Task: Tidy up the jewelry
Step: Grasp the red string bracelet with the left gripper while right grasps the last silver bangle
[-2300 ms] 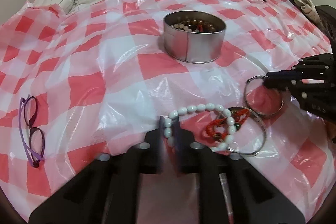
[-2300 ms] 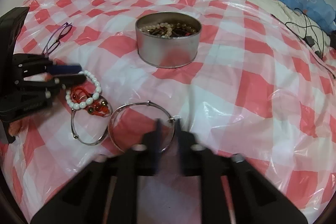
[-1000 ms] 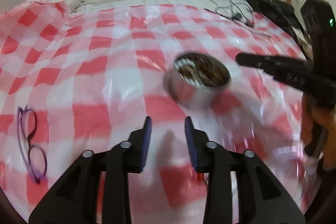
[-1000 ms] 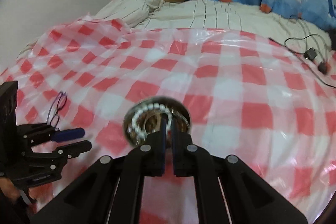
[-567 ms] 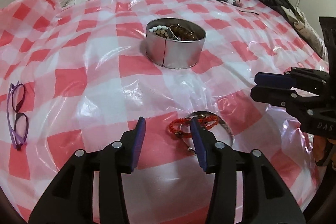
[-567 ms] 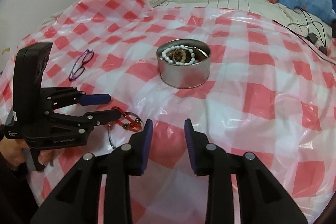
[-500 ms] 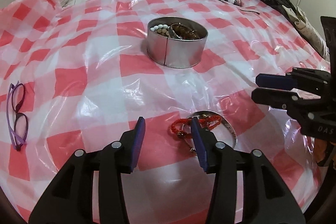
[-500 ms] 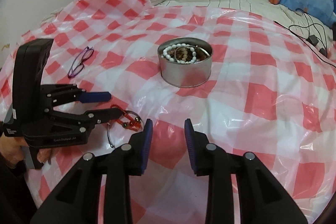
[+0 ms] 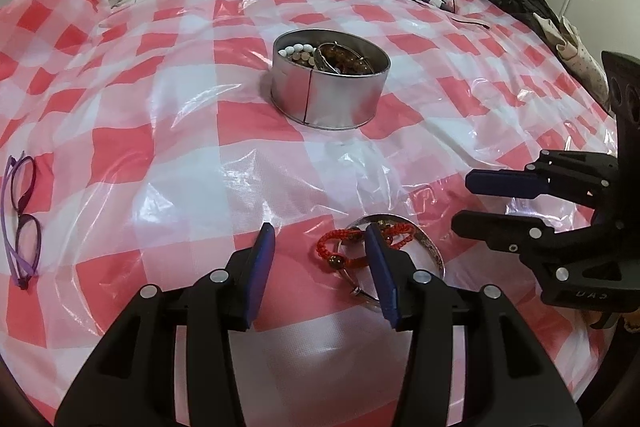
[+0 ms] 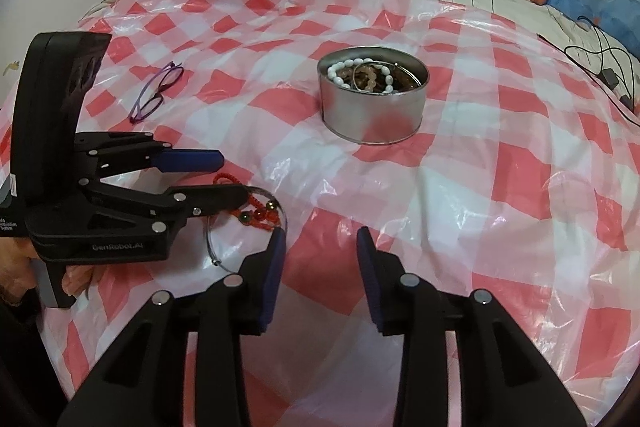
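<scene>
Left gripper (image 9: 320,247) hovers with jaws spread, empty, over the red cord bracelet (image 9: 352,247) lying on the silver bangle (image 9: 434,255), lower centre of frame; right gripper (image 10: 319,247) likewise spread and empty, low centre. Round tin (image 9: 330,99), upper centre, already holds beads. Likely best to straddle only the cord, pinch its beaded knot, and lift clear of the bangle.

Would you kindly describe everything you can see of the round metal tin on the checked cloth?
The tin is a low, round, lidless can of dull silvery metal with a vertical seam down its side. It stands upright on the red-and-white checked plastic cloth, apart from both claws. Inside lie a white bead bracelet, brownish beads and a thin metal bangle, filling it nearly to the rim. Nothing outside touches it.
</scene>
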{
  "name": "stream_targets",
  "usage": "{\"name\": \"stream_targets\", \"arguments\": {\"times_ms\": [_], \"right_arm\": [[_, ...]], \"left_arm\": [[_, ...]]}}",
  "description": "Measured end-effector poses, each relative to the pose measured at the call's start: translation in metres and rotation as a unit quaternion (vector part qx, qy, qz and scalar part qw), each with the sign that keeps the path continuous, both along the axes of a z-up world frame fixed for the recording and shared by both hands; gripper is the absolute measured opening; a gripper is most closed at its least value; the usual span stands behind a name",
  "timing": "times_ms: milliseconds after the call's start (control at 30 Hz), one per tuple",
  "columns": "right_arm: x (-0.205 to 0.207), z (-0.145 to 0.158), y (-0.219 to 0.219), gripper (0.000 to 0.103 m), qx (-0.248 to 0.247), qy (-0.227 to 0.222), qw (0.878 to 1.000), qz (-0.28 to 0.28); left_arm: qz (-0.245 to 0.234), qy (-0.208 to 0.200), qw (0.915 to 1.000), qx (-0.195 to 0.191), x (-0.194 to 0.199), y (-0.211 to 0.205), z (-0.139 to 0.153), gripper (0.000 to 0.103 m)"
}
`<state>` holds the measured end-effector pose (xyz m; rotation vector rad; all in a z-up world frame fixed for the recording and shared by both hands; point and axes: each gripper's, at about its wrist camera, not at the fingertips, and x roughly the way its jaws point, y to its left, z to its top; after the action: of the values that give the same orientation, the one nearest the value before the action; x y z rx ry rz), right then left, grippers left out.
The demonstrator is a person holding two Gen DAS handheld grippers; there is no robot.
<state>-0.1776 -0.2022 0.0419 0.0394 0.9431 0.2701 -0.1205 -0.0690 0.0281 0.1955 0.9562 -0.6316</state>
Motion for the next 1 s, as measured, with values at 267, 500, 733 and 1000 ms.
{"name": "stream_targets", "arguments": {"times_ms": [267, 500, 733, 1000], "right_arm": [[0.001, 0.000, 0.002, 0.037, 0.001, 0.001, 1.000, 0.006], [0.000, -0.002, 0.007, 0.037, -0.002, 0.003, 1.000, 0.012], [0.007, -0.007, 0.022, 0.037, -0.006, 0.003, 1.000, 0.026], [0.013, -0.020, 0.042, 0.029, -0.054, 0.006, 0.997, 0.053]], "left_arm": [[-0.006, 0.024, 0.9996, -0.015, 0.003, 0.003, 0.000, 0.023], [-0.013, 0.017, 0.9996, -0.018, 0.000, 0.003, 0.005, 0.010], [0.001, 0.014, 0.9988, -0.048, 0.007, 0.015, 0.018, 0.007], [0.061, 0.031, 0.9969, -0.040, 0.028, 0.038, 0.011, 0.006]]}}
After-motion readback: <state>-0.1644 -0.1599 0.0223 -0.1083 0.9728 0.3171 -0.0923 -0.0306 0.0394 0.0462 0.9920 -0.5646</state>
